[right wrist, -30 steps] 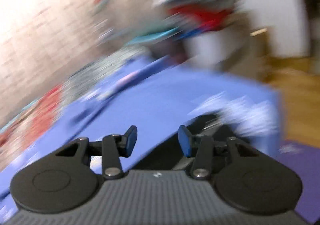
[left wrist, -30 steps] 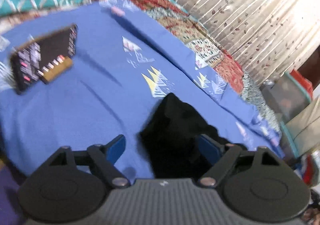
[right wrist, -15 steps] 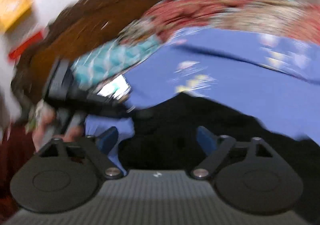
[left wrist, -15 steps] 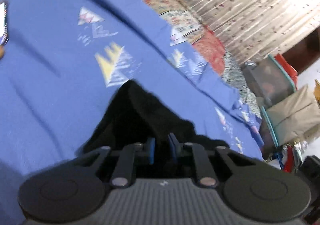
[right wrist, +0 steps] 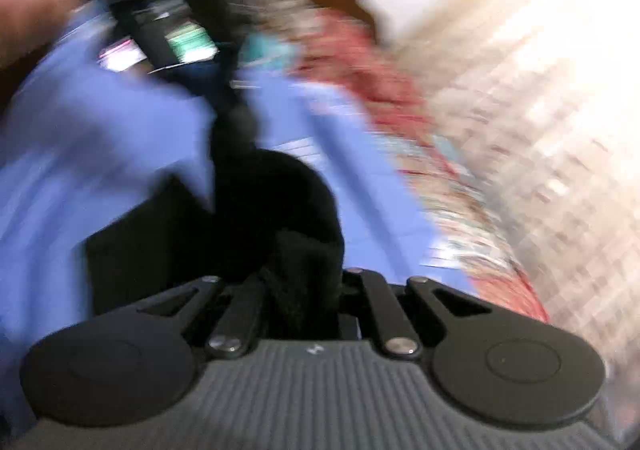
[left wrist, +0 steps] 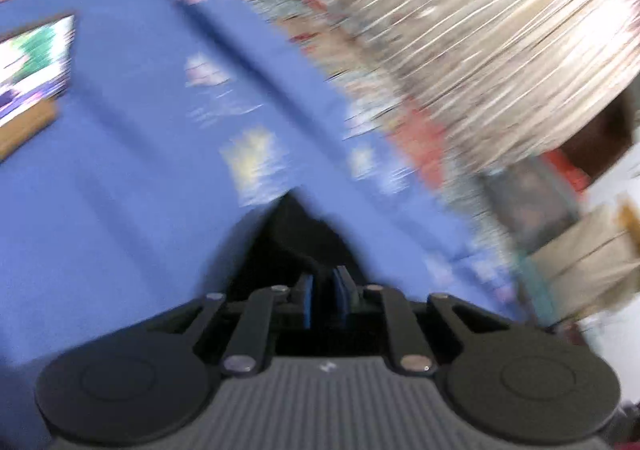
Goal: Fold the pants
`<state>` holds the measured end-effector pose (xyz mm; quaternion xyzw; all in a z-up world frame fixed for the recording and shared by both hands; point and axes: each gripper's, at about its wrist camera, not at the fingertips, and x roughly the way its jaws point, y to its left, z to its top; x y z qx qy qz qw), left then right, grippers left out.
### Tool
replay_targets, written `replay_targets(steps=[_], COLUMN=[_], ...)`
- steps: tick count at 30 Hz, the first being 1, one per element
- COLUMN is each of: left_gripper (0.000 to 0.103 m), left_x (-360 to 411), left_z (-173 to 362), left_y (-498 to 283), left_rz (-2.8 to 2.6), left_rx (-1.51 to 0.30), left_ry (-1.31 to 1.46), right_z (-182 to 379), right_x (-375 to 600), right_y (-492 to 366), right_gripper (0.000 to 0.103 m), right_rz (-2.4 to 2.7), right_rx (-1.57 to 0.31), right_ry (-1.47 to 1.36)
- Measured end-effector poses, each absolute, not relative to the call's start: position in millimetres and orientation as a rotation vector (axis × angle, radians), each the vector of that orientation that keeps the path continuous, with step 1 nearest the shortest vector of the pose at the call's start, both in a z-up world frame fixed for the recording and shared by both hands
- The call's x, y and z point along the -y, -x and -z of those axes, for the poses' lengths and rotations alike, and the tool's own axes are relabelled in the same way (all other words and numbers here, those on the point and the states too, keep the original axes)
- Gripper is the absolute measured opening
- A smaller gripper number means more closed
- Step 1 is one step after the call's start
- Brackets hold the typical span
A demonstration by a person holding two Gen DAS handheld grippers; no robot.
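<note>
We are near the start of the fold, as far as we can judge: the black pants [left wrist: 298, 234] lie bunched on the blue bedsheet [left wrist: 132, 185] with no flat fold in sight. Our left gripper [left wrist: 323, 300] is clenched on an edge of the dark cloth, its blue pads nearly meeting with fabric between them. Our right gripper [right wrist: 304, 290] is clamped on another bunch of the pants [right wrist: 276, 201], fabric welling up where the jaws meet, so spreading, folding and smoothing are all left.
</note>
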<state>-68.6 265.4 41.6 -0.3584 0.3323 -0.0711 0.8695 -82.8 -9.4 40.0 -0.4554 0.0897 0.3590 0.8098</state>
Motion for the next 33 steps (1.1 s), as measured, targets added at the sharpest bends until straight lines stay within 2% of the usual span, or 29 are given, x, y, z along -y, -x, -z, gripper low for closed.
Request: replay_targets(steps=[2, 4, 5, 6, 7, 9, 12, 15, 17, 18, 19, 21, 22, 26, 29, 31, 33], left_gripper=[0.025, 0.042, 0.048, 0.064, 0.083, 0.098, 0.103, 0.103, 0.101, 0.088, 0.042, 0.031, 0.027, 0.026, 0.026, 0.036, 0.039], left_x=[-270, -278, -283, -286, -289, -292, -285, -271, -260, -255, -250, -246, -247, -255, -268, -275, -285], left_z=[-20, -12, -11, -12, -14, -17, -15, -3, 4, 4, 4, -2, -10, -51, -32, -5, 5], left_y=[74, 86, 93, 97, 99, 98, 81, 58, 49, 46, 43, 41, 46, 79, 83, 78, 83], left_rz=[0.073, 0.074, 0.073, 0.068, 0.067, 0.082, 0.148, 0.208, 0.213, 0.209, 0.214, 0.201, 0.201, 0.163, 0.101, 0.015, 0.019], left_rx=[-0.791, -0.794, -0.778, -0.764, -0.750, -0.720, -0.733, -0.795, -0.802, -0.798, -0.798, -0.807, -0.784, -0.641, -0.681, -0.750, -0.754], left_ry=[0.754, 0.811, 0.843, 0.865, 0.888, 0.920, 0.945, 0.956, 0.927, 0.908, 0.886, 0.854, 0.840, 0.709, 0.753, 0.793, 0.898], right_z=[-17, -15, -20, -30, -41, -61, -83, -89, -88, -83, -75, -48, -36, -37, -31, -11, -11], right_x=[4, 5, 8, 8, 12, 27, 47, 65, 72, 69, 74, 52, 37, -2, -29, -45, -49], right_y=[97, 102, 101, 95, 85, 64, 26, 13, 10, 10, 20, 14, 9, 13, 5, -5, -7], right_gripper=[0.018, 0.026, 0.034, 0.052, 0.061, 0.067, 0.067, 0.065, 0.049, 0.031, 0.020, 0.013, 0.013, 0.013, 0.013, 0.013, 0.014], right_rz=[-0.887, -0.949, -0.951, -0.961, -0.962, -0.981, -1.036, -1.017, -1.012, -1.009, -1.003, -0.995, -0.975, -0.984, -1.004, -0.981, -0.989], right_rx=[-0.251, -0.272, -0.276, -0.298, -0.330, -0.422, -0.606, -0.701, -0.770, -0.812, -0.858, -0.985, -1.013, -0.968, -0.993, -1.001, -0.999], right_ry=[1.053, 1.034, 1.015, 0.974, 0.899, 0.724, 0.436, 0.215, 0.087, 0.051, 0.025, 0.028, 0.067, 0.043, 0.031, 0.029, -0.011])
